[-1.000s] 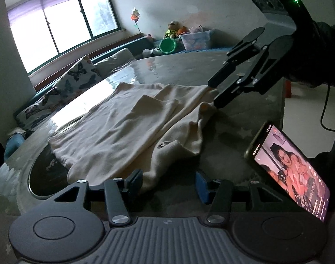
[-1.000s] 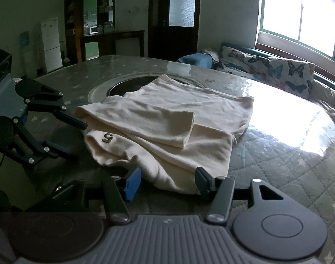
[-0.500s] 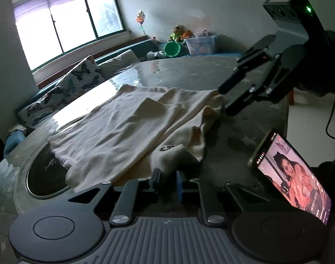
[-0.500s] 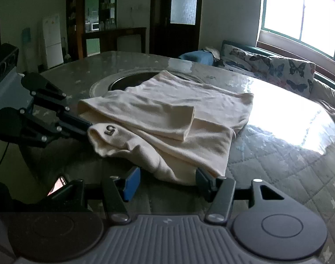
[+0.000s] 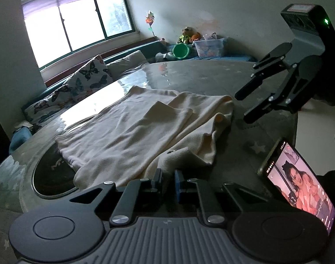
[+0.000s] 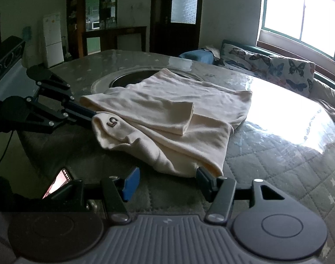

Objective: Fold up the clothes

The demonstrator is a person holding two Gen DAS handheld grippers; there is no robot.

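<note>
A cream garment (image 5: 134,132) (image 6: 167,114) lies partly folded on the round table, one sleeve laid across it. A corner with a dark "5" mark (image 6: 112,122) points toward my left gripper (image 5: 168,180) (image 6: 91,115). Its jaws are closing, nearly together, with that corner's cloth pinched between the pads. My right gripper (image 6: 165,176) (image 5: 243,107) is open at the garment's other near corner. The cloth's edge lies between its blue pads and touches only the right pad (image 6: 203,175).
The table (image 5: 211,79) (image 6: 277,154) has a quilted grey cover and a dark round inset (image 5: 48,176) (image 6: 132,79) under the garment's far end. A lit phone (image 5: 299,176) (image 6: 57,182) leans by the left gripper. Sofa with butterfly cushions (image 5: 88,77) (image 6: 277,66) behind.
The left gripper's jaws came together on the garment's marked corner, and that corner bunched up and rose a little. The right gripper stayed open in about the same place.
</note>
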